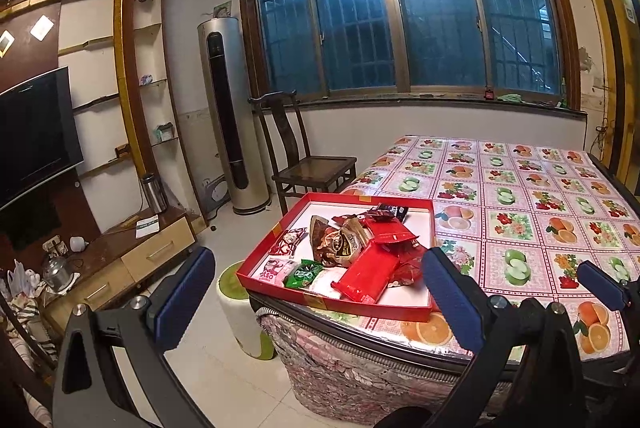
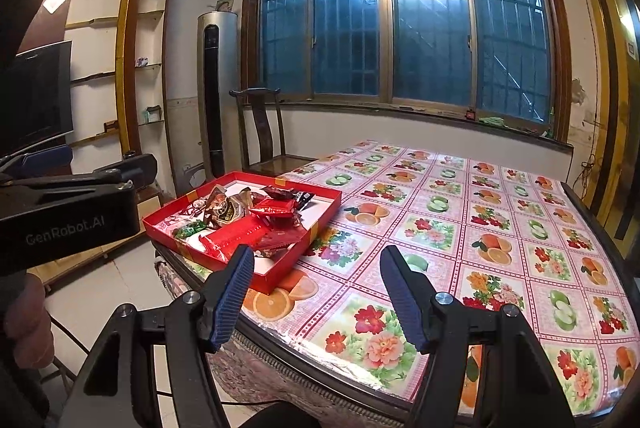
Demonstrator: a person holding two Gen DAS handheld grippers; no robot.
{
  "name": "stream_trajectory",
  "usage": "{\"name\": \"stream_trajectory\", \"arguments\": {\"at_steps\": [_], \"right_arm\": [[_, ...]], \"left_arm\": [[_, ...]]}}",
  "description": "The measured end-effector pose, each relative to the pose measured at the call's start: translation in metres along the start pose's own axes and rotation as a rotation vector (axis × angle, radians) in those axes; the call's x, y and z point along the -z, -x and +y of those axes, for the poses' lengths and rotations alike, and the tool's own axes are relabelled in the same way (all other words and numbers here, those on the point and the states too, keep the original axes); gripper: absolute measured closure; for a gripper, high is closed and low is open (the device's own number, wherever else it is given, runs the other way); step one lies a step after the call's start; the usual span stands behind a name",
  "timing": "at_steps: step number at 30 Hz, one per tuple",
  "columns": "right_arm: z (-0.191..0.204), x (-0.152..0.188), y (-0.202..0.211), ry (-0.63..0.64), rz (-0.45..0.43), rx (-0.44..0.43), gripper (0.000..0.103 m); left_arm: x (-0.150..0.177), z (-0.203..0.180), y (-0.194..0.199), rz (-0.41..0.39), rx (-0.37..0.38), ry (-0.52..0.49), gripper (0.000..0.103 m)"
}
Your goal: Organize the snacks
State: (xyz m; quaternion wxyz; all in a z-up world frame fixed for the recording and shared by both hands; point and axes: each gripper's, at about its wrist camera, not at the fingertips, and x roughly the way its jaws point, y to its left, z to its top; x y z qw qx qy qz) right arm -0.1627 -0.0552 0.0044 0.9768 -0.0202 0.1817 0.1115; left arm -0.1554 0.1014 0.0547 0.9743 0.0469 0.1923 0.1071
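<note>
Table (image 2: pixel 460 228), fruit-print cloth. Red tray (image 1: pixel 276 232), at the table's near-left corner, holding heaped snack packets (image 1: pixel 372 260): red, brown, green. Left gripper (image 1: pixel 320 280): jaws spread wide, empty, short of tray. Right gripper (image 2: pixel 316 288): jaws spread, empty, above cloth beside tray.

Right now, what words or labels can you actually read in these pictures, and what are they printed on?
"GenRobot.AI": on the black body of the left hand-held gripper, seen in the right wrist view.
"otso": partial letters on the pink snack packet in the red tray.
Print on the brown snack bag, the red packets and the green candy: too small or blurred to read.
Paper on the TV cabinet: unreadable.
</note>
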Motion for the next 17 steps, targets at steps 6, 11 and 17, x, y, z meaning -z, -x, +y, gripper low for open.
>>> {"name": "stream_trajectory", "arguments": {"at_steps": [6,11,17], "right_arm": [[0.0017,0.0014,-0.0020,0.008,0.004,-0.008,0.034],[0.0017,0.0016,-0.0022,0.006,0.003,-0.007,0.034],[0.0020,0.0012,-0.0011,0.008,-0.003,-0.005,0.034]], "left_arm": [[0.0002,0.0007,0.0002,0.003,0.006,-0.005,0.000],[0.0000,-0.0001,-0.0001,0.003,0.009,-0.005,0.000],[-0.0005,-0.0026,-0.0009,0.003,0.005,-0.005,0.000]]}}
